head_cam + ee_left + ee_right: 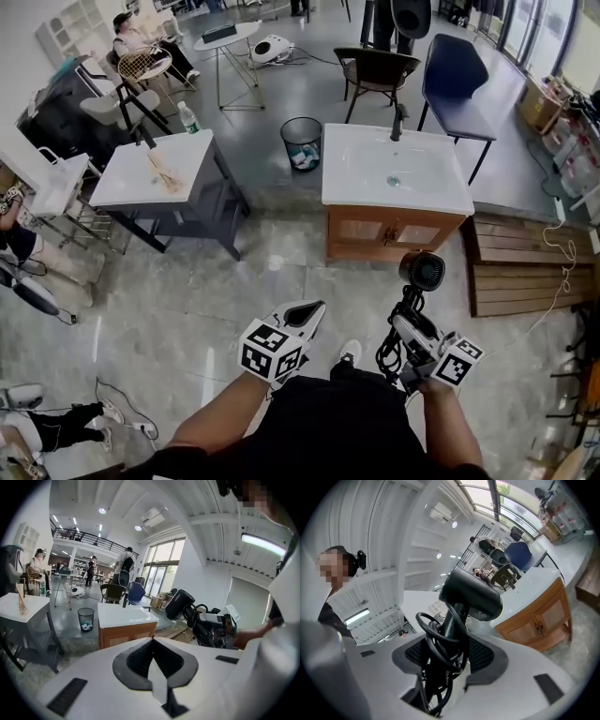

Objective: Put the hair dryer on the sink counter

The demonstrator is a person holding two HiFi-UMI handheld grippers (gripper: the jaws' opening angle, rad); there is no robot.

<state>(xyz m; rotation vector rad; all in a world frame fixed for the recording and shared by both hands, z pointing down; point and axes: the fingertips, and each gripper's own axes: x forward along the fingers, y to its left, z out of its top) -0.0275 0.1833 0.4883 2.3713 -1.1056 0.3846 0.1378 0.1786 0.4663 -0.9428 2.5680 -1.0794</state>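
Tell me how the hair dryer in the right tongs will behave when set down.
Likely top-heavy: the hair dryer has a bulky head above a slim handle, so it would probably tip if stood upright. Its coiled cord looks floppy and may spill.

head view looks down; all three views share the sink counter (361, 187).

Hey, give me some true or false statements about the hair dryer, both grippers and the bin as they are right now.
1. The right gripper holds the hair dryer. True.
2. The hair dryer lies on the sink counter. False: it is in the right gripper, short of the counter.
3. The left gripper carries a bottle. False: it is shut and empty.
4. In the head view, a bin stands on the floor left of the sink counter. True.
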